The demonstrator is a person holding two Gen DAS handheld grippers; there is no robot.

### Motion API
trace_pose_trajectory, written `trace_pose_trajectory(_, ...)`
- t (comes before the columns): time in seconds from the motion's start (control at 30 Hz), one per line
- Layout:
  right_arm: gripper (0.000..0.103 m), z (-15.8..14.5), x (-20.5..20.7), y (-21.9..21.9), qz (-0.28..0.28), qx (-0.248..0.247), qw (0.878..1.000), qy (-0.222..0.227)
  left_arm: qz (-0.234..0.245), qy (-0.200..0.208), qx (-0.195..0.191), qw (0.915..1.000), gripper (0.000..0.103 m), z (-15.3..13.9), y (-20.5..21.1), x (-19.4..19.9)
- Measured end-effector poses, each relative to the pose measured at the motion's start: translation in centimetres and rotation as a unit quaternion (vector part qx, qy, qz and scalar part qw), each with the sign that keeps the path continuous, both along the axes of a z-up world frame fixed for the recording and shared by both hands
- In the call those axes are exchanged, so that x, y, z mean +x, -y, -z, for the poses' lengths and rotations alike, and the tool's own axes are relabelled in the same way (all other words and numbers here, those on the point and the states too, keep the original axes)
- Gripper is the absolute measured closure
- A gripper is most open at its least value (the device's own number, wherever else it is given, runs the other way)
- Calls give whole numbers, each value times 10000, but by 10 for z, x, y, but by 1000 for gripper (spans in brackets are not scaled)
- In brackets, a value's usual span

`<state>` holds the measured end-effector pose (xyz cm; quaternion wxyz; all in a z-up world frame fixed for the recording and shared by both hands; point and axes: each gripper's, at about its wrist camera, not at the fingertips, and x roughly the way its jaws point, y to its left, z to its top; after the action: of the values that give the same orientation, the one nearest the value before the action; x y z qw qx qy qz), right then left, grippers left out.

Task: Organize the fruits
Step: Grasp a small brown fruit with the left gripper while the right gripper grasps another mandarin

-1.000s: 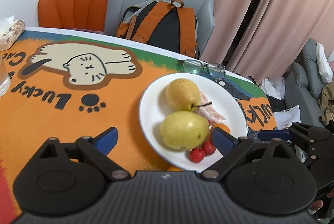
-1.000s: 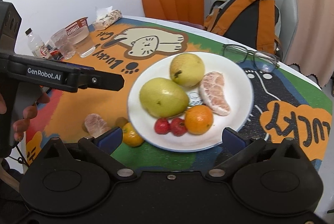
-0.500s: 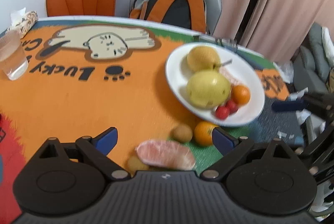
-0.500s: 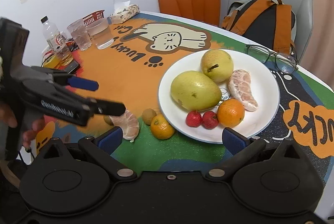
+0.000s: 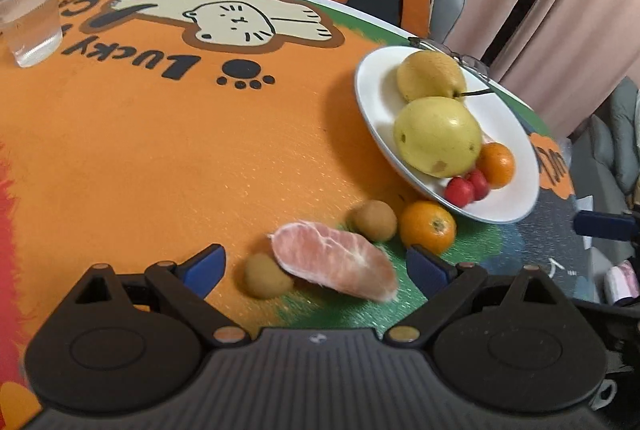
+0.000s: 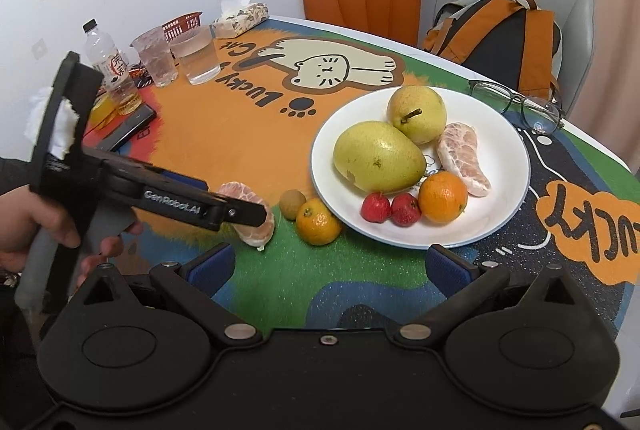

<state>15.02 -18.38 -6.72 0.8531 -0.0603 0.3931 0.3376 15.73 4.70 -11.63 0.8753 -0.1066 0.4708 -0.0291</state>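
Observation:
A white plate [image 6: 510,153] holds two yellow-green pears [image 6: 378,155], a peeled citrus segment [image 6: 464,157], an orange [image 6: 442,195] and two small red fruits [image 6: 390,207]. Left of the plate, a loose orange [image 6: 318,222], two small brown fruits [image 5: 374,216] and a second peeled segment [image 5: 336,264] lie on the mat. My left gripper [image 5: 316,264] is open, low over the mat, with its fingers on either side of that loose segment; it also shows in the right wrist view as left gripper [image 6: 224,197]. My right gripper [image 6: 332,266] hangs open and empty in front of the plate.
Eyeglasses [image 6: 520,101] lie behind the plate near the table edge. Plastic cups [image 6: 196,53], a bottle [image 6: 112,69], a phone [image 6: 128,127] and a tissue pack [image 6: 240,15] crowd the far left. Two chairs and a backpack [image 6: 504,37] stand behind. A hand [image 6: 36,222] holds the left gripper.
My left gripper has pulled back from the plate and dropped leftwards, so the loose segment now lies between its fingers. My right gripper has drawn back a little; both stay open.

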Motion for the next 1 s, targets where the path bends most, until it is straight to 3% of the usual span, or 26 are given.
trace_pose_trajectory(0.07, 0, 0, -1, 1, 23, -15, 10000, 18, 99, 40, 73, 9999, 7, 1, 2, 1)
trace_pose_trajectory(0.17, 0, 0, 0, 4, 115, -2, 9999, -16, 625, 139, 295, 9975, 8, 0, 6, -1)
trace_pose_trajectory(0.3, 0, 1, -1, 6, 133, 1, 9999, -18, 1437, 322, 621, 9871, 9, 0, 11, -12)
trace_pose_trajectory(0.4, 0, 1, -2, 5, 122, -2, 9999, -14, 1737, 263, 956, 9798, 13, 7, 13, -16)
trace_pose_trajectory(0.53, 0, 1, -4, 4, 116, -2, 9999, -15, 1749, 218, 1045, 9788, 30, 16, 6, -18)
trace_pose_trajectory(0.77, 0, 2, -8, 1, 76, -57, 10000, -10, 1628, 276, 1080, 9803, 37, 15, 1, -14)
trace_pose_trajectory(0.97, 0, 1, -10, 0, 79, -68, 9999, -4, 1638, 285, 1073, 9802, 60, 11, 2, -12)
trace_pose_trajectory(1.0, 0, 1, -10, -1, 74, -67, 9999, 6, 1645, 279, 1078, 9801, 68, 11, 2, -12)
